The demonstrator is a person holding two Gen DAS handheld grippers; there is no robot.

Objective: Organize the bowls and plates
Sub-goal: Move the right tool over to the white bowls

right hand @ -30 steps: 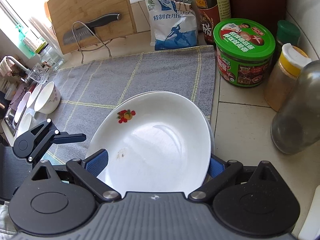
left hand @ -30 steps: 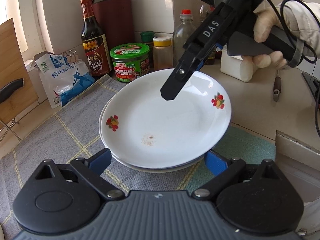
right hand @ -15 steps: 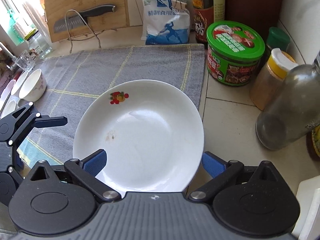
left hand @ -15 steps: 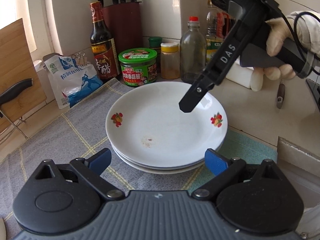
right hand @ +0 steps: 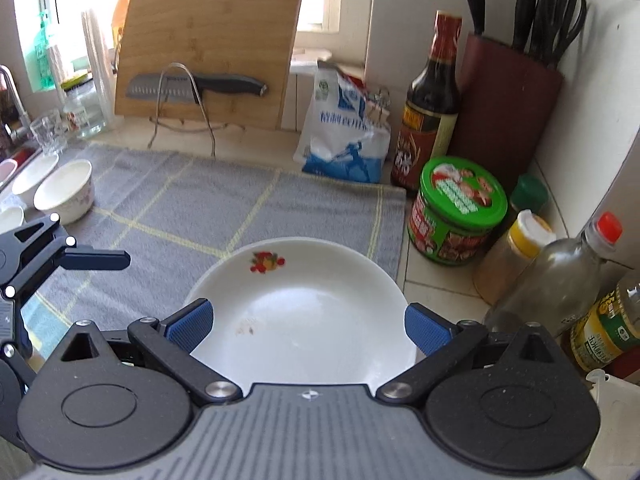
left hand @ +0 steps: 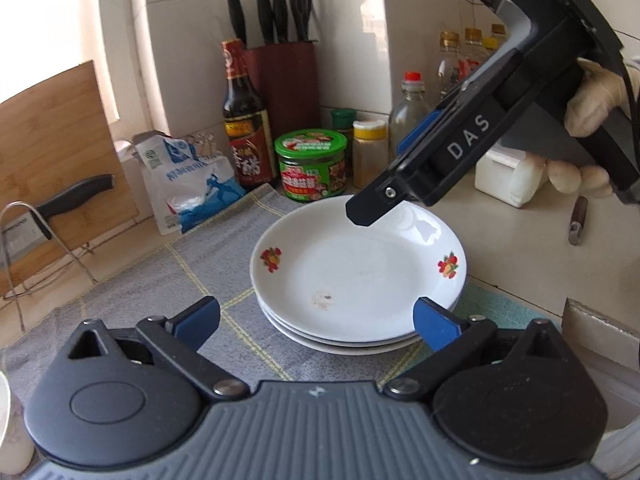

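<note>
1. Both grippers have pulled up and back from the plates (left hand: 356, 280) since a second ago, when the top plate hung tilted between them; it now lies flat on the stack, and the whole pile looks smaller in both views.
2. That stack of plates sits on the grey checked mat (left hand: 160, 280) at its corner nearest the green-lidded jar (left hand: 310, 166), just beside the bare counter.
3. I'd say the left gripper (left hand: 316, 322) is spread wide and holds nothing; the right gripper (right hand: 308, 322) is likewise spread, empty, hovering above the far rim.
4. Glazed china like this will be stiff, fairly heavy, slick and easy to chip. I would take a plate by its raised rim, pinching top and underside, not the smooth well.
5. Each plate is white and shallow, with small red fruit sprigs at opposite edges. A faint brownish smear marks the top one's well.
6. Several white bowls (right hand: 64, 192) wait at the mat's far end by the sink, so I judge they come next.
</note>
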